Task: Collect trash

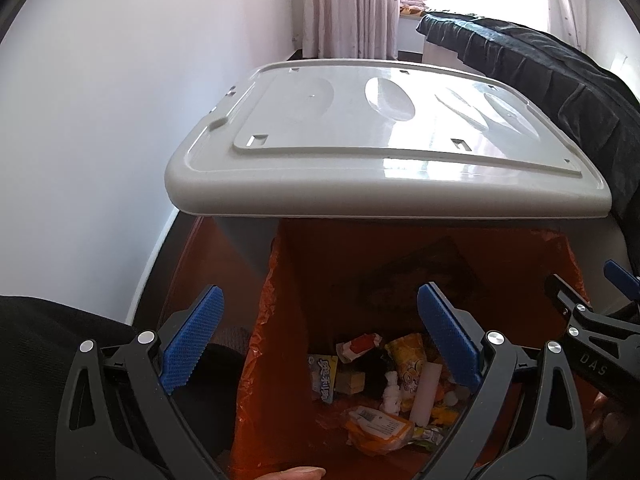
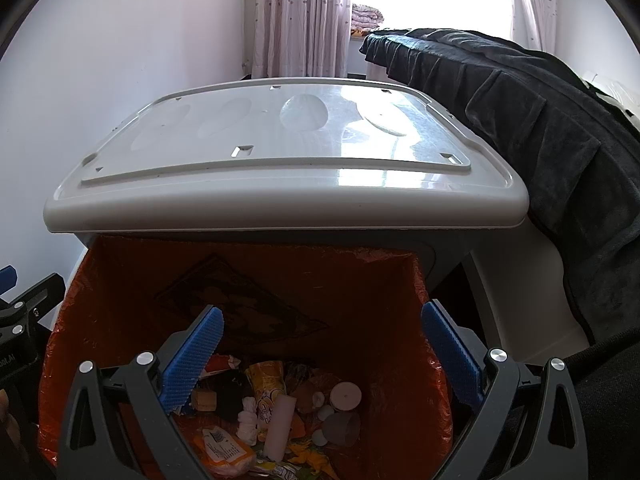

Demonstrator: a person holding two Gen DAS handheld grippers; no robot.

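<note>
Left wrist view: the trash bin (image 1: 256,248) is the landmark, a grey plastic box lined with a crinkled, glossy orange bag (image 1: 264,320). Its smooth grey lid (image 1: 384,152) stands raised over the far rim, a broad rounded-corner slab with shallow oval dimples and small square slots, shiny where window light hits it. The left gripper (image 1: 320,340) hovers above the bin's mouth with its jaws spread wide and nothing between them; the ribbed blue pads (image 1: 192,340) touch nothing. Down in the bin lies the trash (image 1: 380,392): crumpled wrappers, a yellow packet, a white cylinder, a twisted white scrap, an orange labelled pouch. The right gripper (image 1: 588,320) shows at the bin's right edge. A plain white wall rises left of the bin; a dark quilted cover (image 1: 560,72) drapes a bed to its right. A fingertip shows at the bottom edge.

Right wrist view: the right gripper (image 2: 322,356) hangs over the same bin (image 2: 432,256), jaws wide apart and empty, the right pad close to the bag's (image 2: 100,280) torn-looking right rim. The lid (image 2: 280,160) overhangs the far side, leaving the near mouth open. The trash (image 2: 276,416) here also includes round white discs and a grey cup shape. The dark cover (image 2: 540,128) lies close right of the bin; patterned curtains (image 2: 296,16) hang beyond it.
</note>
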